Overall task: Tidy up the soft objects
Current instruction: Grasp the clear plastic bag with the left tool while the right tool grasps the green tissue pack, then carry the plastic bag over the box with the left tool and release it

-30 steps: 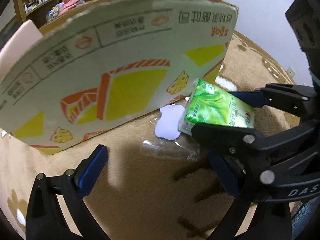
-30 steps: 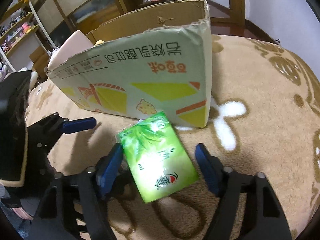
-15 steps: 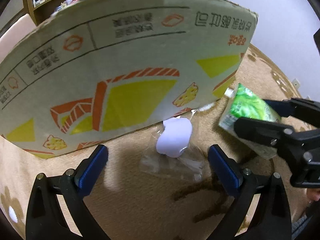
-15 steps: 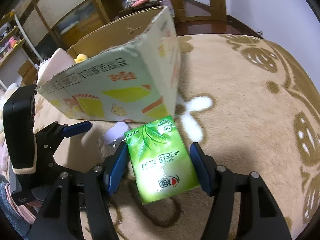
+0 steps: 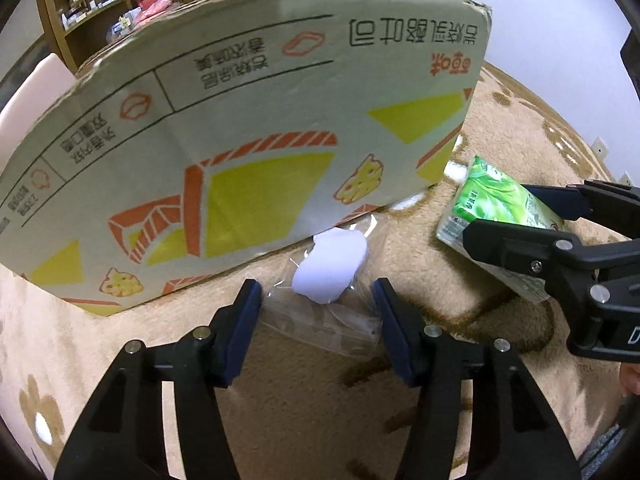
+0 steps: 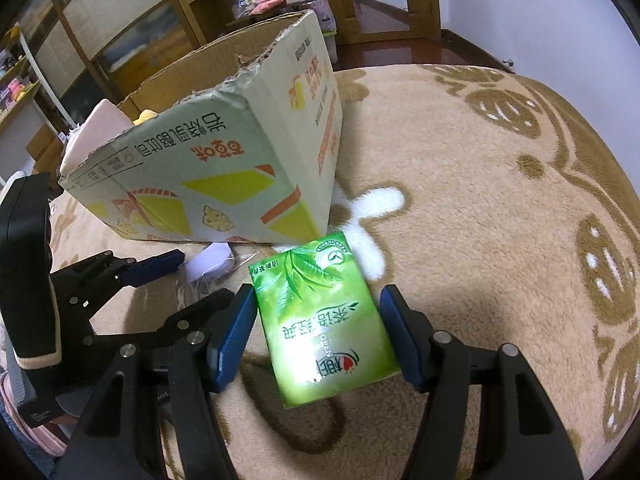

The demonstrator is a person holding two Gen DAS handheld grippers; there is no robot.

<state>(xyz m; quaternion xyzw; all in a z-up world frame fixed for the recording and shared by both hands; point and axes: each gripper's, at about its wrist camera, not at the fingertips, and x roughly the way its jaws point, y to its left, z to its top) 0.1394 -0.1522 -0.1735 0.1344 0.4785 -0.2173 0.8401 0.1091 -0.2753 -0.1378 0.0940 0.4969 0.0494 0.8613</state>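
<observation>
The box (image 5: 224, 152) stands at left on the rug (image 6: 480, 184) to take soft things; before it the left gripper (image 5: 316, 300), jaws just closing, straddles the clear bag (image 5: 320, 312) without squeezing; the right gripper (image 6: 318, 328) clamps the tissue pack (image 6: 320, 320)

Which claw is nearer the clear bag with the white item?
Left. The left claw straddles the clear bag, its jaws just closing. The right claw is off to the side, around the green tissue pack.
</observation>
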